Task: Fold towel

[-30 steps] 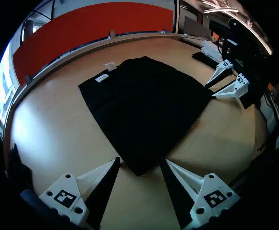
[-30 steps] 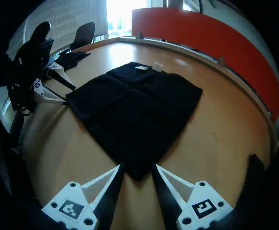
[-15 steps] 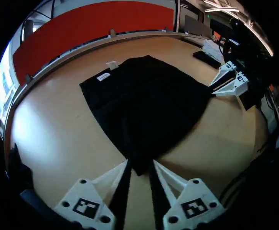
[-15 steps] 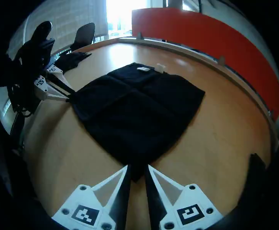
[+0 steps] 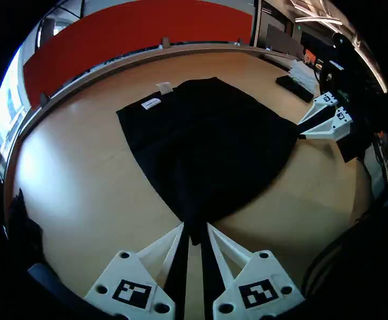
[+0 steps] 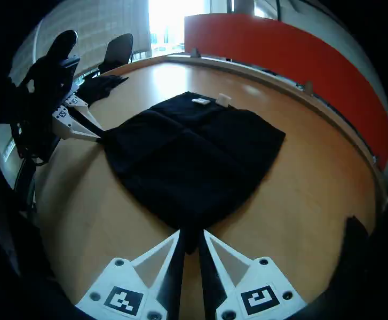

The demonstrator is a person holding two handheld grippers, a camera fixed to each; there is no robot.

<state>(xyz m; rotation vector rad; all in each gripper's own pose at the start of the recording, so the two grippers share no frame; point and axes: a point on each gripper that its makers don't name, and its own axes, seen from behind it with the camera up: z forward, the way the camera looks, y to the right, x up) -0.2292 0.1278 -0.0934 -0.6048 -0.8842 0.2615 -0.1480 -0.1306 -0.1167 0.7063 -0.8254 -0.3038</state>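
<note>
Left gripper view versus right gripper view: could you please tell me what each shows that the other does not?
Left gripper view: bright ceiling strip lights. Right gripper view: a black office chair before a pale slatted blind. Both: the black towel on the curved wooden table, the red partition, and the left gripper and right gripper each clamping a towel corner.
</note>
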